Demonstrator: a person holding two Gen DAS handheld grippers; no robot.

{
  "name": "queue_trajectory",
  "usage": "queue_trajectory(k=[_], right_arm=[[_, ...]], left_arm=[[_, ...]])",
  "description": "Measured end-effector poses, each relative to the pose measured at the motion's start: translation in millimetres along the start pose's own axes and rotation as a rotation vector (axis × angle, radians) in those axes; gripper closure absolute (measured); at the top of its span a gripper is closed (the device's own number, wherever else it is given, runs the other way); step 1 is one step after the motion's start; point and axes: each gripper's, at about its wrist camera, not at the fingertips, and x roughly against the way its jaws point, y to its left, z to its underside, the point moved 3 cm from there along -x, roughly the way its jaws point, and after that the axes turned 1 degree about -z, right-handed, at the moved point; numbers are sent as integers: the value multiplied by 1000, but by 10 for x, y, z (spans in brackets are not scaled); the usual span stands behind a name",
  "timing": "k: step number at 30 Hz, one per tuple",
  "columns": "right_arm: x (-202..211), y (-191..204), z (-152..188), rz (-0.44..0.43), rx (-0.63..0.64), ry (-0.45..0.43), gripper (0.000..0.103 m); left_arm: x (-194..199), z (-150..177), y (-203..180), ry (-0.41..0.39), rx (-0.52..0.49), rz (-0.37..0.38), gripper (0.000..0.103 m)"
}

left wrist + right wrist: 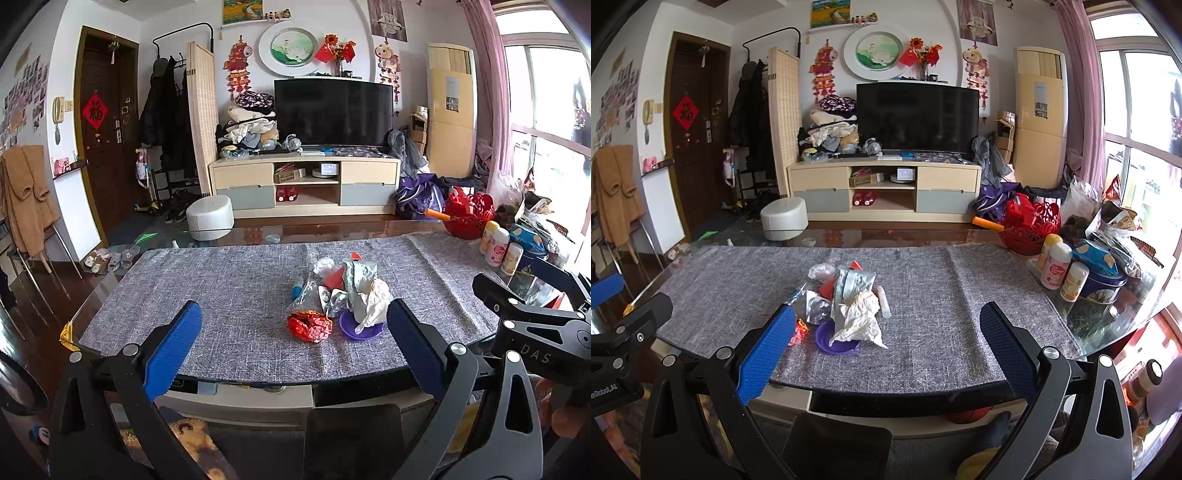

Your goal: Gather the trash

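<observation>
Trash pile (338,295) on grey cloth (221,288): light, crinkly foil, soft tissue (858,319). Pinch tissue's raised crumple first. Left gripper (293,341), right gripper (886,341): jaws wide apart, empty.

Left gripper (293,334) spread wide, blue-padded fingers (173,350) rising from lower left and lower right of the left wrist view, holding nothing. Right gripper (886,332) equally wide apart, empty, its black frame also visible at the right edge of the left wrist view. Both level, side by side.
</observation>
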Motion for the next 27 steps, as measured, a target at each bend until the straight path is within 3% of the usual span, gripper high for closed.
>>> queue_trajectory(k=[17,27], right_arm=[[-96,1,42,10,-11,20,3],[-500,-147,204,6,-32,99,3]], left_arm=[[-41,-52,-16,16,-1,2,8],[-530,159,105,107,-21,-28,8]])
